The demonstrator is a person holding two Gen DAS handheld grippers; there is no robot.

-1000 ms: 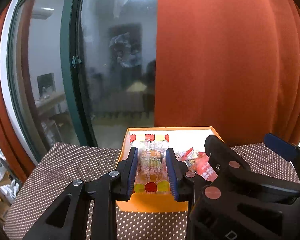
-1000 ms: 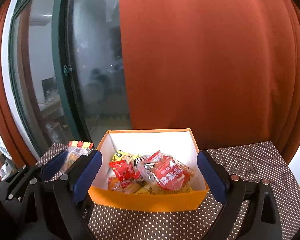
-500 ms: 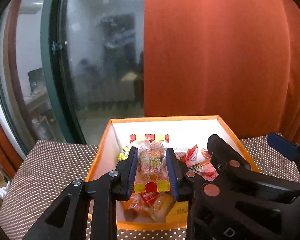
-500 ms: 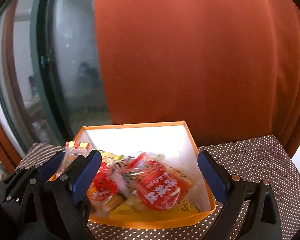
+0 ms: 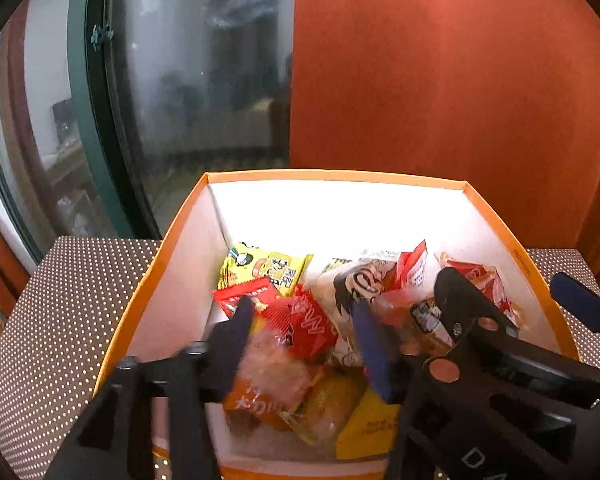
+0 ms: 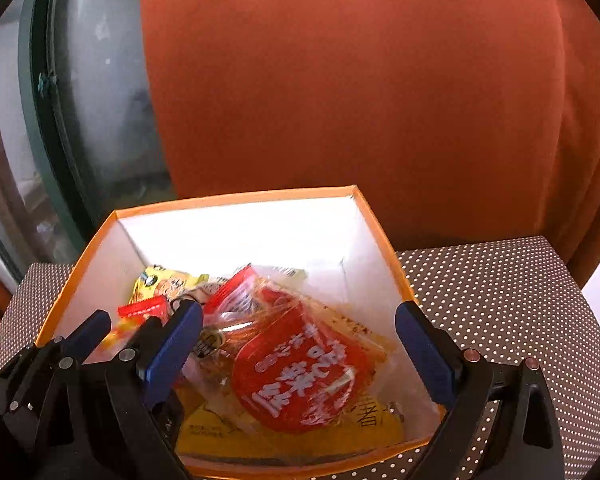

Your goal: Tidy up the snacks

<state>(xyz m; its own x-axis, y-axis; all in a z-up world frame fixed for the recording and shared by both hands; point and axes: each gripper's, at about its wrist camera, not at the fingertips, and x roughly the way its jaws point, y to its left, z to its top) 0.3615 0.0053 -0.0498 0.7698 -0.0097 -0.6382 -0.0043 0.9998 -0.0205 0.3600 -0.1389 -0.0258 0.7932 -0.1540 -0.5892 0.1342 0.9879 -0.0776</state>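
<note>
light: bright indoor, strongest on white inner walls of the orange box [image 5: 340,208], nearly blown out | window [image 5: 204,80]: dim, hazy reflections | blur: left gripper [image 5: 304,344] smeared by motion | edges: fisheye bending, black corner vignette

Brown white-dotted table [image 6: 500,300]; orange box [image 6: 384,248] of snack packets sits directly on it.

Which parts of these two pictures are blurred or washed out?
Left wrist view: the left gripper, its jaws opening, and the clear snack packet between them are motion-smeared; the window behind is hazy. Right wrist view: the orange box has an overexposed white back wall; edges bend from the fisheye.
</note>
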